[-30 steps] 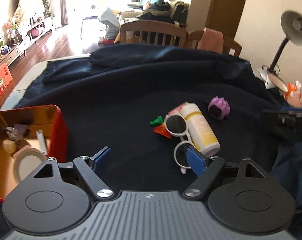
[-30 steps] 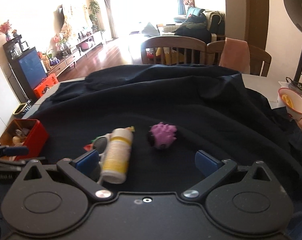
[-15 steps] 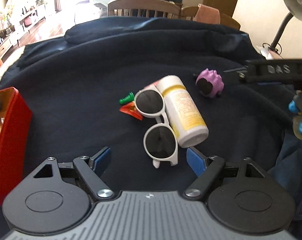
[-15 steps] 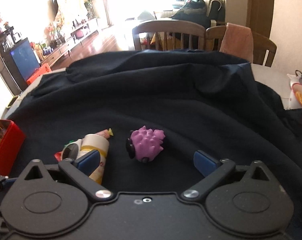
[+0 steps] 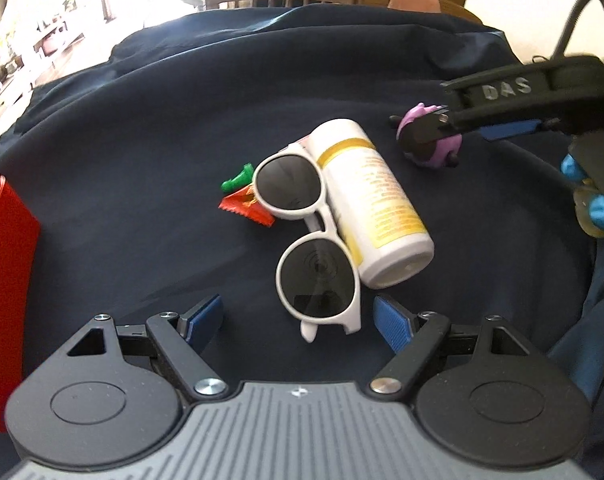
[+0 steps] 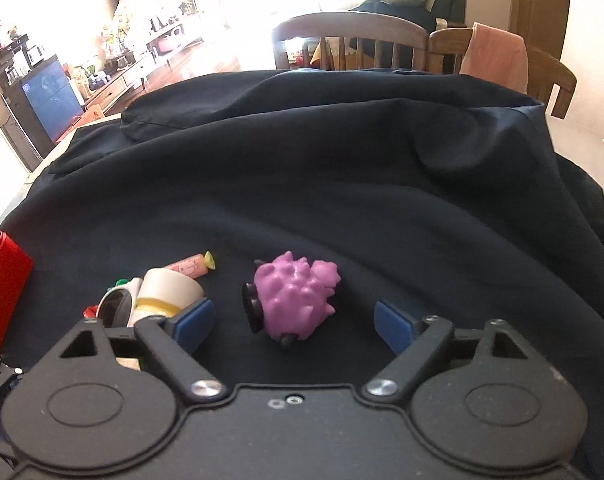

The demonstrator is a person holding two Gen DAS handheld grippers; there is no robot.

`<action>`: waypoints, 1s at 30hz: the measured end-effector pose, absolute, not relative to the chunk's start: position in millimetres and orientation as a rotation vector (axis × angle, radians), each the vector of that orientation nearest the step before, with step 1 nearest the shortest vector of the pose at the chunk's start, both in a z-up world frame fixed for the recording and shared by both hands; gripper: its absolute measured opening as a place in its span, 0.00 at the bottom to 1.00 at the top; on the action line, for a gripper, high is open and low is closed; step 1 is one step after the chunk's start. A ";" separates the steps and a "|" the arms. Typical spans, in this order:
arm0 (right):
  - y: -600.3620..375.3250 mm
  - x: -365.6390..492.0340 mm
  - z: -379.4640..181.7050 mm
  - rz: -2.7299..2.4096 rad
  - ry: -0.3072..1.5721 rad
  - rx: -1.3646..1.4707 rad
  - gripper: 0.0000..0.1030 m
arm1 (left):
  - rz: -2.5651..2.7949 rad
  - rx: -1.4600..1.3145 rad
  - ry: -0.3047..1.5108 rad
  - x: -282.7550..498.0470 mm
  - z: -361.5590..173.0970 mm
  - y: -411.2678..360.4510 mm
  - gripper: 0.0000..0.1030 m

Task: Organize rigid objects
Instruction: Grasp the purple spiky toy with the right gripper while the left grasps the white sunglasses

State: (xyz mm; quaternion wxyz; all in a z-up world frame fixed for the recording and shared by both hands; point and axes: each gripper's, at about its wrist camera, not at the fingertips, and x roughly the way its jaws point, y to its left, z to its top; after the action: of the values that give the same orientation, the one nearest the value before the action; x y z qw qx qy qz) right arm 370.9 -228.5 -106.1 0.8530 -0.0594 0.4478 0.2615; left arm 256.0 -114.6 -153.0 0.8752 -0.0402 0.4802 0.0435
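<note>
Both grippers had come down and in toward the small pile on the dark cloth [image 5: 149, 152] over the last second, so the things that sat far ahead a second earlier now filled the space just in front of the fingers. The left gripper [image 5: 299, 320] hung with its jaws spread and nothing between the pads, and the near lens of the white sunglasses [image 5: 316, 276] lay just beyond the gap, slightly toward the right finger. The sunglasses leaned against the white bottle [image 5: 376, 204], which lay on its side; a green piece [image 5: 235, 182] and an orange wrapper [image 5: 243, 208] lay just beside the far lens. The right gripper [image 6: 293, 320] had just been narrowing its jaws, yet they were still released, with the purple spiky toy [image 6: 295, 296] standing between the pads and clear of both. In the left view that same gripper appeared as a dark bar reaching over the toy. The red box [image 5: 5, 280], seemingly where things were being collected, stood at the left edge, well apart from the pile. Judging from this, two pick-ups were being set up at once: the toy looked almost ready to be clamped, while the sunglasses would probably need a little more advance before the left pads could close around the frame.
</note>
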 end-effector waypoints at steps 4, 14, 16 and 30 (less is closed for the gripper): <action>-222.2 377.1 -110.8 0.552 0.950 -0.126 0.80 | 0.092 -0.081 1.000 260.7 -154.5 -114.2 0.80; -219.0 386.1 -120.4 0.538 0.983 -0.108 0.72 | 0.034 -0.054 0.979 266.6 -151.4 -120.8 0.54; -218.3 387.4 -121.5 0.535 0.987 -0.107 0.71 | 0.034 -0.056 0.978 267.4 -151.0 -119.0 0.46; -224.2 373.8 -116.1 0.538 0.962 -0.126 0.56 | 0.039 -0.090 0.970 266.7 -145.1 -104.0 0.41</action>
State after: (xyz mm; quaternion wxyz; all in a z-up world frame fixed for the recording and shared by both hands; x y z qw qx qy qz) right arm 373.8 -224.2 -116.1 0.8501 -0.0597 0.4567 0.2553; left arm 266.7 -104.0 -145.1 0.8834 -0.0434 0.4662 0.0188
